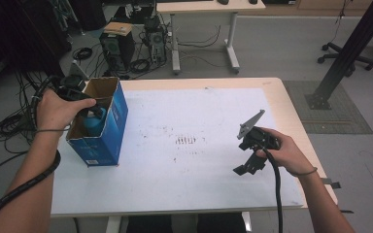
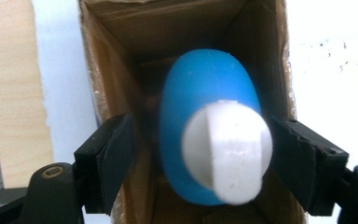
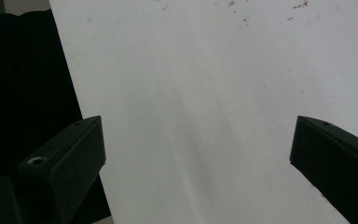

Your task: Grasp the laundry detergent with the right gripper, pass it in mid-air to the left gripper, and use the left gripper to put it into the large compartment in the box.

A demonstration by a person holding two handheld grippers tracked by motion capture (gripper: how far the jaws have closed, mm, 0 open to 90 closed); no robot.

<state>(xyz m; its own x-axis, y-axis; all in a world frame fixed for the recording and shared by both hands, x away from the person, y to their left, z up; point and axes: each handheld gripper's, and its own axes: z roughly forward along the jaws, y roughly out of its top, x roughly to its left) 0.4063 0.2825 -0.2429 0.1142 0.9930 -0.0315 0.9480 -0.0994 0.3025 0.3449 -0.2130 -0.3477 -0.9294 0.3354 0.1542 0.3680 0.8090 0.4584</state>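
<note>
An open-topped blue cardboard box (image 1: pixel 110 130) stands upright at the table's left. Inside it is a blue bottle (image 1: pixel 96 124) with a white cap. In the left gripper view I look down into the box (image 2: pixel 116 60) at the bottle (image 2: pixel 205 79) and its cap (image 2: pixel 226 149). My left gripper (image 1: pixel 90 109) (image 2: pixel 200 140) reaches into the box's mouth, open. Its left pad stands clear of the bottle and its right pad is at the cap's edge. My right gripper (image 1: pixel 245 168) (image 3: pixel 196 154) hovers open over the white mat at the right, with nothing between its fingers.
A white mat (image 1: pixel 189 145) covers most of the wooden table (image 1: pixel 281 92). On the floor behind the box are computer towers (image 1: pixel 126 43) and tangled cables. A second desk (image 1: pixel 204 7) stands farther back, and a black post (image 1: pixel 349 48) rises at the right.
</note>
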